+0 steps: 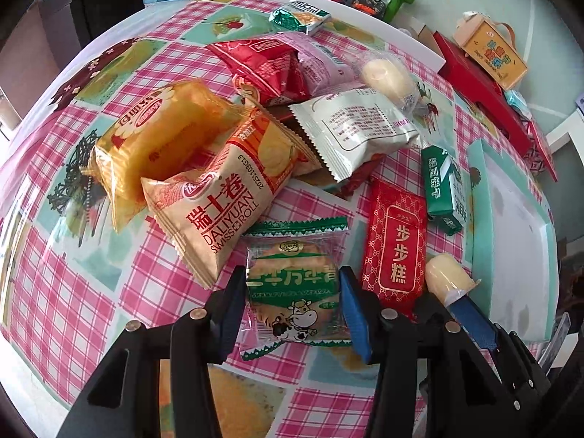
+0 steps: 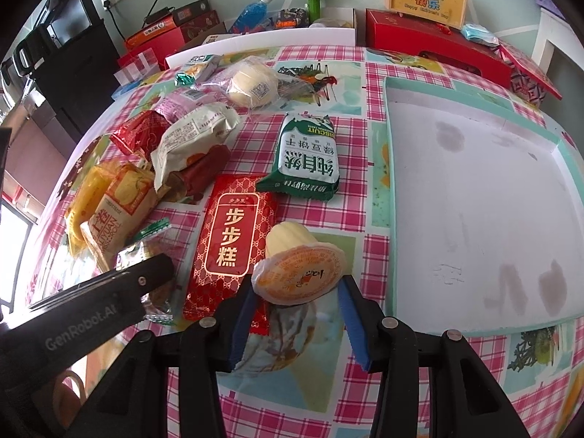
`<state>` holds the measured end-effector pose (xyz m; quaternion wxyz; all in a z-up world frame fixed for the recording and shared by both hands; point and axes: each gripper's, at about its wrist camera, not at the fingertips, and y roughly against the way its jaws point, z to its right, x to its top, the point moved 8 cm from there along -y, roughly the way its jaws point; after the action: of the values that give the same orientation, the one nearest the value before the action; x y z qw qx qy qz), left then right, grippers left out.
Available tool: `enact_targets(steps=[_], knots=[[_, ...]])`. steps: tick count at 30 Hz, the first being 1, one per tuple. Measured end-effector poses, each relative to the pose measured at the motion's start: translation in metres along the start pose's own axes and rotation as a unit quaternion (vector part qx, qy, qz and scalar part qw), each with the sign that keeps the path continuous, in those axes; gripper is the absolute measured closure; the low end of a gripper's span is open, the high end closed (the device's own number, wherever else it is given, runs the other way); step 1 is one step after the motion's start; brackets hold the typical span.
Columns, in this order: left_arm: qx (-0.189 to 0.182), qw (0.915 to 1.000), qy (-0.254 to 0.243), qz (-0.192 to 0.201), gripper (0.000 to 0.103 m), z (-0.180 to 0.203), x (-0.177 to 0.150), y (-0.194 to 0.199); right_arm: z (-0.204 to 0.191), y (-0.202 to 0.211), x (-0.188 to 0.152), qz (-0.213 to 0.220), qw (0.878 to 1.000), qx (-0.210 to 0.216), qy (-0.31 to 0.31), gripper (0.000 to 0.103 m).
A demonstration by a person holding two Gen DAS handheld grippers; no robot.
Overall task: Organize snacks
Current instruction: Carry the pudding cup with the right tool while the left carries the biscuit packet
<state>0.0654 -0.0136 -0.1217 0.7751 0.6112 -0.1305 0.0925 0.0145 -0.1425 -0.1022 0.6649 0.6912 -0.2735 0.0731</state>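
My left gripper point(image 1: 292, 284) points down at the checked tablecloth, its blue pads pressed on both sides of a clear, green-edged biscuit packet point(image 1: 292, 273) with a cartoon cow. The right wrist view shows that gripper's black body point(image 2: 109, 292) over the same packet at the lower left. My right gripper point(image 2: 297, 286) is shut on a pale yellow jelly cup point(image 2: 292, 244) with an orange lid, held just above the cloth; the cup point(image 1: 447, 275) also shows in the left wrist view. Beside it lies a red cake packet point(image 2: 230, 237). A green biscuit packet point(image 2: 306, 157) lies farther back.
A teal-rimmed tray point(image 2: 387, 146) with a white floor lies on the right. A heap of snacks fills the left and middle: a Swiss roll point(image 1: 222, 204), an orange bun pack point(image 1: 153, 135), a white packet point(image 1: 357, 127), a red pouch point(image 1: 262, 65). Red boxes point(image 2: 430, 43) stand behind.
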Motion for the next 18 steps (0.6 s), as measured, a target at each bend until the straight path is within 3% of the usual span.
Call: enact_targets(steps=[4,18], knots=[[-0.010,0.9999,0.006,-0.002,0.052,-0.002,-0.003,0.004,-0.003,0.002,0.004,0.009,1.000,0.012,0.001,0.042],[-0.027,0.9993,0.027,-0.006,0.052,-0.006,-0.004,0.007,-0.004,-0.007,0.014,0.017,1.000,-0.006,0.023,0.042]])
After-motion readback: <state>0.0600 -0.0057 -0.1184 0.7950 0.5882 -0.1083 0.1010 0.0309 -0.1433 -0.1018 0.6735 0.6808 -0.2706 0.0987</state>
